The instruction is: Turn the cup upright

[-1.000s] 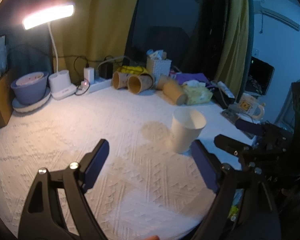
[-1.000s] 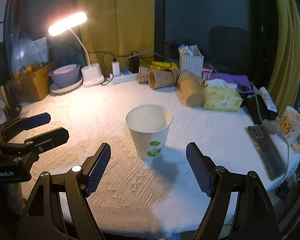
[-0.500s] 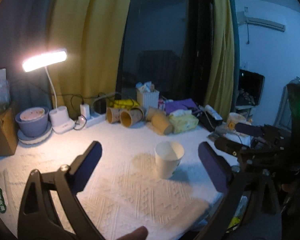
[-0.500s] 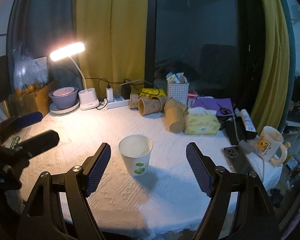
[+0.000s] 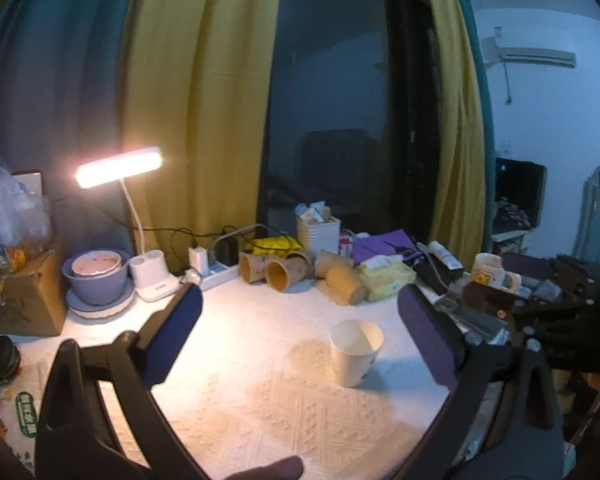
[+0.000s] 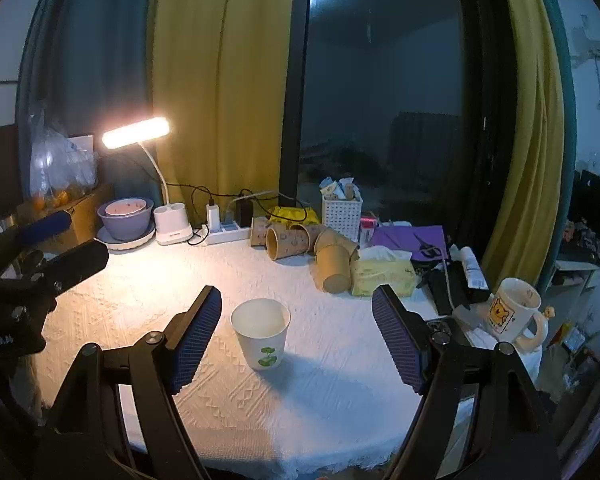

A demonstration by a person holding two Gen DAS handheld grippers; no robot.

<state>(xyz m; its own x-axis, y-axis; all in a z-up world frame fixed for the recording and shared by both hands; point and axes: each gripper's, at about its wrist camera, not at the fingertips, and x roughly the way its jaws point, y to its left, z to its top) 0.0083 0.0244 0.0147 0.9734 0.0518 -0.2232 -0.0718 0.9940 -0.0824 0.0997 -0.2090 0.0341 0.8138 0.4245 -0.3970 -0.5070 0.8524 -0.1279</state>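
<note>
A white paper cup (image 6: 261, 334) with a green leaf print stands upright, mouth up, on the white textured tablecloth (image 6: 300, 392). It also shows in the left wrist view (image 5: 355, 351). My right gripper (image 6: 298, 336) is open and empty, held back from the cup above the table's front edge. My left gripper (image 5: 300, 340) is open and empty, well back from the cup. The left gripper also shows at the left of the right wrist view (image 6: 48, 244).
Several brown paper cups (image 6: 312, 246) lie at the back with a white basket (image 6: 342, 212), yellow tissue pack (image 6: 382, 274), power strip (image 6: 226, 234), lit desk lamp (image 6: 172, 228) and purple bowl (image 6: 124, 218). A mug (image 6: 514, 314) and dark items sit at the right edge.
Both grippers have pulled back and up from the cup, so it looks smaller and farther off. The cup stands upright and has not moved.
</note>
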